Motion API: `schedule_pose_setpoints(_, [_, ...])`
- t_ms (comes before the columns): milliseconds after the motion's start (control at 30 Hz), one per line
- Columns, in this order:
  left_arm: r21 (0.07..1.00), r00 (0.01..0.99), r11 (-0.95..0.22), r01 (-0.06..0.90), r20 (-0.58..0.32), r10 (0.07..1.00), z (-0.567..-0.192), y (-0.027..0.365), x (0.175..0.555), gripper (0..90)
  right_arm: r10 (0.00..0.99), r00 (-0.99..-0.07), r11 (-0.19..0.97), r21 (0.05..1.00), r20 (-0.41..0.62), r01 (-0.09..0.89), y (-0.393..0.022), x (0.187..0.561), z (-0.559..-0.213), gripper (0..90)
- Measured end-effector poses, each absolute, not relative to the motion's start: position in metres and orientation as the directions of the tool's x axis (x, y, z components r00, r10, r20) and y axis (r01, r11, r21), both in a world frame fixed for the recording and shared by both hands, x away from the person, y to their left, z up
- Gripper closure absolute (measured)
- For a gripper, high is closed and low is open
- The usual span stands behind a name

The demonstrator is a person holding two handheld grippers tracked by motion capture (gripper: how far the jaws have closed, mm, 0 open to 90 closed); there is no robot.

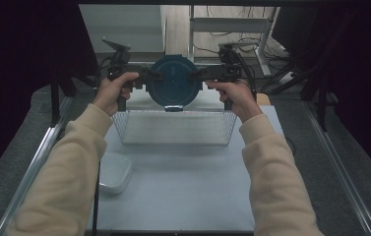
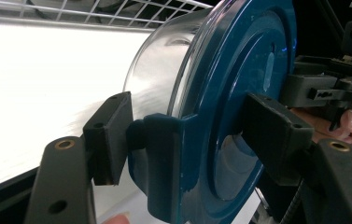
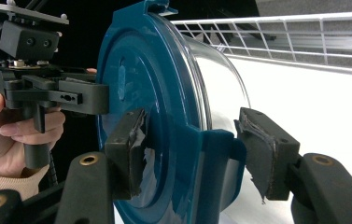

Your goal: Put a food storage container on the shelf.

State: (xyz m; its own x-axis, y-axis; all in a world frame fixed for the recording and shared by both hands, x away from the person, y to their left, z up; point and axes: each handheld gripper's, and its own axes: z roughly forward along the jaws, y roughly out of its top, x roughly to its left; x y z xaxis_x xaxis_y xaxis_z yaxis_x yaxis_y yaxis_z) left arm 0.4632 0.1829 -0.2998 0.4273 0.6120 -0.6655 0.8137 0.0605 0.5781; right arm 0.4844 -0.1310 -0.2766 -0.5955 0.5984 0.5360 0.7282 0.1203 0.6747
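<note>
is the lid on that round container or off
On. The blue lid sits closed on the clear container, its side latch tabs folded down over the rim. The container is held on its side above the wire basket.

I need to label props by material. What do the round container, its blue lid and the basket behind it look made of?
Container: clear glossy plastic or glass; see-through, hard to tell which. Lid: dark blue moulded plastic, smooth sheen, clip tabs. Basket: thin white wire grid, likely coated metal.

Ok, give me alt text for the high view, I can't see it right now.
Two grippers, left gripper and right gripper, hold a round clear container with a blue lid from opposite sides above a wire basket on the white table. A small clear tub sits at front left.
</note>
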Motion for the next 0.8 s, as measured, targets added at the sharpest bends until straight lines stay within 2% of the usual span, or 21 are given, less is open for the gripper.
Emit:
schedule_pose_setpoints(333, [0.561,0.404,0.093,0.823,-0.692,0.598,-0.307,0.18,0.474,34.7,0.607,-0.568,0.099,0.657,0.555,0.747,-0.134,0.494,-0.282,42.9])
schedule_pose_setpoints(800, [0.49,0.301,0.194,0.85,-0.753,0.585,-0.324,0.178,0.495,33.1,0.614,-0.435,-0.031,0.572,0.658,0.82,-0.134,0.515,-0.303,40.4])
